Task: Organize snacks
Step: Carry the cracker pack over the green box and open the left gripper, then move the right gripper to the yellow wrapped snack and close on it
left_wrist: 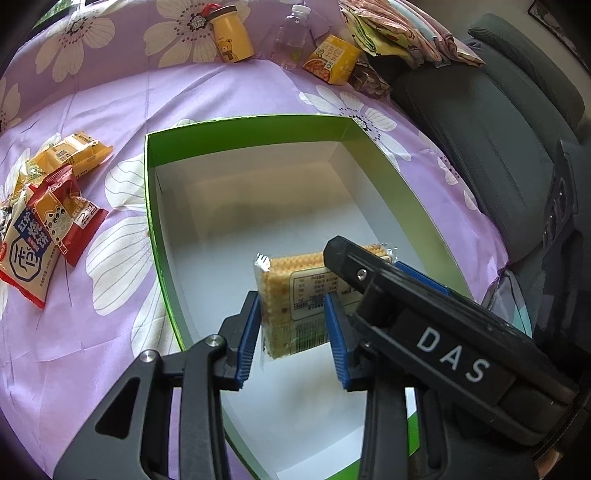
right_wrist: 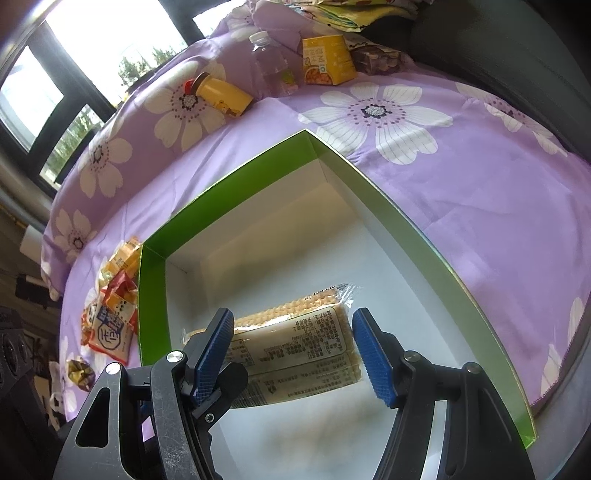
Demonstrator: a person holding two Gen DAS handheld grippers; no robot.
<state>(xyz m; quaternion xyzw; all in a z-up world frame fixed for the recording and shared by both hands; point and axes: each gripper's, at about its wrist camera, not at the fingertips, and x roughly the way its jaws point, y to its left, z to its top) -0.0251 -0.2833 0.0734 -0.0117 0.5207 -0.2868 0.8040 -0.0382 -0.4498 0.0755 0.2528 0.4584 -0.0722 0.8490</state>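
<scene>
Purple flowered bedsheet (right_wrist: 461, 192) spreads under my green-walled white cardboard box (left_wrist: 155, 206). My left gripper (left_wrist: 293, 334) has its blue ribbed pads clamped narrowly on the short end of a clear-wrapped pack of pale crackers (left_wrist: 295, 295), held above the box floor. My right gripper (right_wrist: 295, 350) stands moderately apart astride the same pack; whether its pads touch I cannot tell. Left of the box lies a heap of red and yellow snack packets (left_wrist: 48, 206); beyond it stand a yellow bear bottle (left_wrist: 232, 37), a clear water bottle (left_wrist: 291, 33) and a yellow carton (left_wrist: 332, 59).
</scene>
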